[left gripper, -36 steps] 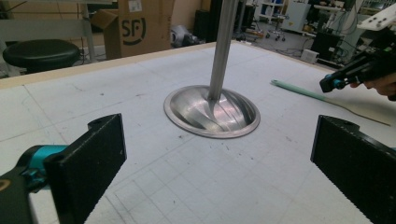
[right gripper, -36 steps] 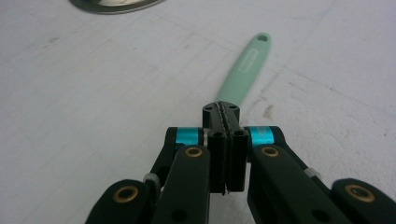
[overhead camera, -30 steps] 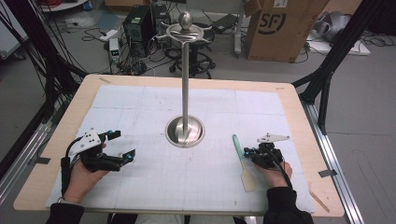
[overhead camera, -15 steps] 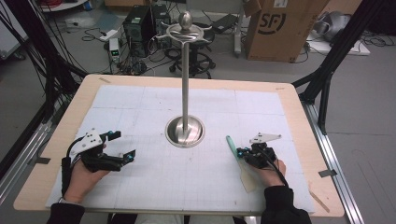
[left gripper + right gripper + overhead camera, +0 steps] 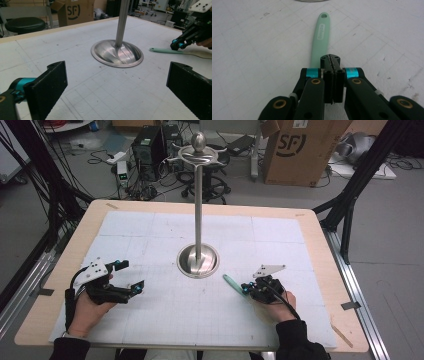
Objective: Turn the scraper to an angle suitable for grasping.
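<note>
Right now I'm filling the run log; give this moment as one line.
right gripper: jaws shut over mint green handle | left gripper: jaws open, nothing between | steel stand: upright mid-table

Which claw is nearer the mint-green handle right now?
Right. The right claw is shut and sits right over the near part of the mint-green handle, beside the metal stand's base. The left claw stands open far across the mat, on the other side of the stand.

place: lab | cues: cables (image 5: 55, 185), computer tower (image 5: 148, 147), cardboard box (image 5: 300, 150)
</note>
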The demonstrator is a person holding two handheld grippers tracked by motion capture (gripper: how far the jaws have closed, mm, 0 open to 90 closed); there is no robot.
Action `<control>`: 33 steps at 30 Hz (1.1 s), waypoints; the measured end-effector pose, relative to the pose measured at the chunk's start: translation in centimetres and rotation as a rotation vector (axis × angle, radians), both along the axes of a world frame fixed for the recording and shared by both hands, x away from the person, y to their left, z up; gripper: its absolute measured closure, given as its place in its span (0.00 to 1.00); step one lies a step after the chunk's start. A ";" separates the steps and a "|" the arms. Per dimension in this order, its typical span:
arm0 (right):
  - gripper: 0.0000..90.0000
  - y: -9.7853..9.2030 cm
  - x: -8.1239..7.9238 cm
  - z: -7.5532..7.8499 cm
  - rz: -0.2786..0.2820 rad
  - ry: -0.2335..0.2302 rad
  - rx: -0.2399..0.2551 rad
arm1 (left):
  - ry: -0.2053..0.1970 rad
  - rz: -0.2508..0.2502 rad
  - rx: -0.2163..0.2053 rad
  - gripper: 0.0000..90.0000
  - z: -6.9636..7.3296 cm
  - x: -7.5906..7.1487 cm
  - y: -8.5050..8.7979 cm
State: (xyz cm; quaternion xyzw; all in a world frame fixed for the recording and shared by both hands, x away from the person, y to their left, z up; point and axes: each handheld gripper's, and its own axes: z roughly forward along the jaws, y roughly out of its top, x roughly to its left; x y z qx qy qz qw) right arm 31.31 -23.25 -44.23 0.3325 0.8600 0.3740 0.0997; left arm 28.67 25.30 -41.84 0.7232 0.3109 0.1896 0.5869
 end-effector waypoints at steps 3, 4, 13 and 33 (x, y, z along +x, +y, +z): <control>1.00 0.7 -0.3 0.0 0.064 0.000 -0.001 | -0.002 0.000 -0.003 0.04 0.0 -0.1 0.0; 1.00 0.9 -0.3 0.0 0.084 0.010 0.002 | -0.002 0.000 -0.005 0.04 0.0 -0.1 0.0; 1.00 2.8 -1.1 0.2 0.216 0.045 0.003 | -0.006 -0.007 -0.052 0.04 0.2 -0.1 0.2; 0.77 -0.9 -2.0 3.4 0.207 -0.103 0.184 | 0.002 -0.038 -0.083 0.04 -0.1 0.3 -0.1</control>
